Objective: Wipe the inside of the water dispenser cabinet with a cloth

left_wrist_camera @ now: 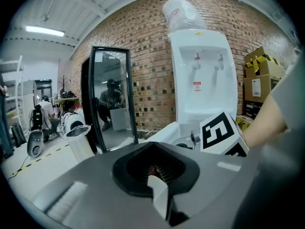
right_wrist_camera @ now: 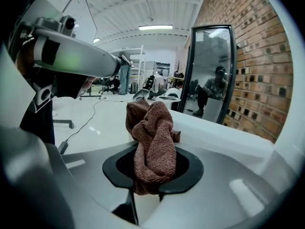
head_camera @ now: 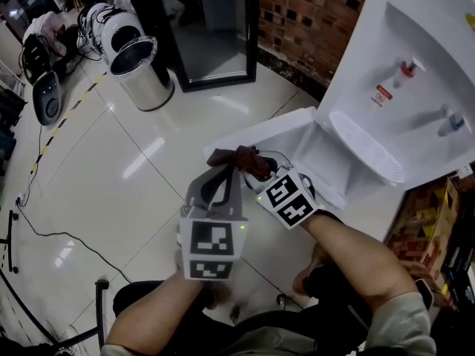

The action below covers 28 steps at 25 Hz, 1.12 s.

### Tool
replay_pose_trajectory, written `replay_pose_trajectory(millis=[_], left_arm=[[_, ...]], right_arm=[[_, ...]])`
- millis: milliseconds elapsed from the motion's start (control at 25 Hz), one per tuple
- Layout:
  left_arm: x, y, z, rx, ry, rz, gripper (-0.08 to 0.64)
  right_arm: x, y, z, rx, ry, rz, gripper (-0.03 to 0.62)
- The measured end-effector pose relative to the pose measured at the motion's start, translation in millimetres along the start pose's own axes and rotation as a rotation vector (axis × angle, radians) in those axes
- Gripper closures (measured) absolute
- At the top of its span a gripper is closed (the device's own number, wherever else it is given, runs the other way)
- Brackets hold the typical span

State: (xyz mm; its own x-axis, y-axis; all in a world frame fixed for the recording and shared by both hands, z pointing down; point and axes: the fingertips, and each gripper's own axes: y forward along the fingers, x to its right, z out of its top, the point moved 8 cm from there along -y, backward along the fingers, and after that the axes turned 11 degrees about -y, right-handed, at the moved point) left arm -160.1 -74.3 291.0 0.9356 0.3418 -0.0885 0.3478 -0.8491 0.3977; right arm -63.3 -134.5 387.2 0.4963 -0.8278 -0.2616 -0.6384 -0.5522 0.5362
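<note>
Cloth (right_wrist_camera: 153, 144) sits bunched in my right fingers (right_wrist_camera: 212, 178); left fingers (head_camera: 217, 190) are clenched shut. Loose folds could snag the cabinet door (head_camera: 260, 133) and pull free.

Both grippers are out front, side by side, tips close together. The left gripper (head_camera: 221, 170) points ahead, jaws pressed together. The right gripper (head_camera: 261, 170), just beside it, angles in toward its tip, jaws clamped on a bunched cloth (right_wrist_camera: 153, 142). The left forearm (head_camera: 159, 310) and right forearm (head_camera: 356, 252) trail behind them, bare.
</note>
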Motion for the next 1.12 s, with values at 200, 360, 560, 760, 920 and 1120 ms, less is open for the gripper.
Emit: replay_pose_trajectory(millis=[200,360,560,760,920,1120], left_arm=[[5,4,2,0.005,0.006,-0.010,0.560],[4,2,1,0.003,0.006,-0.007,0.560],[4,1,3,0.015,0.003,-0.006,0.560],[2,-2,3,0.016,0.003,-0.004,0.560],[1,-3,2,0.019,0.001,0.003,0.560],[-3,-3,-1,0.015,0.000,0.016,0.560]], right_arm=[[29,-3,-26,-0.067,0.108,-0.108,0.482],[56,-10,-48,-0.100,0.239,-0.212,0.482],[77,-22,-66,-0.121,0.387,-0.313,0.482],[100,-40,-85,-0.143,0.495,-0.429,0.483],[112,-52,-94,-0.151,0.540,-0.480,0.483],[109,-55,-94,-0.167,0.551,-0.502,0.485]])
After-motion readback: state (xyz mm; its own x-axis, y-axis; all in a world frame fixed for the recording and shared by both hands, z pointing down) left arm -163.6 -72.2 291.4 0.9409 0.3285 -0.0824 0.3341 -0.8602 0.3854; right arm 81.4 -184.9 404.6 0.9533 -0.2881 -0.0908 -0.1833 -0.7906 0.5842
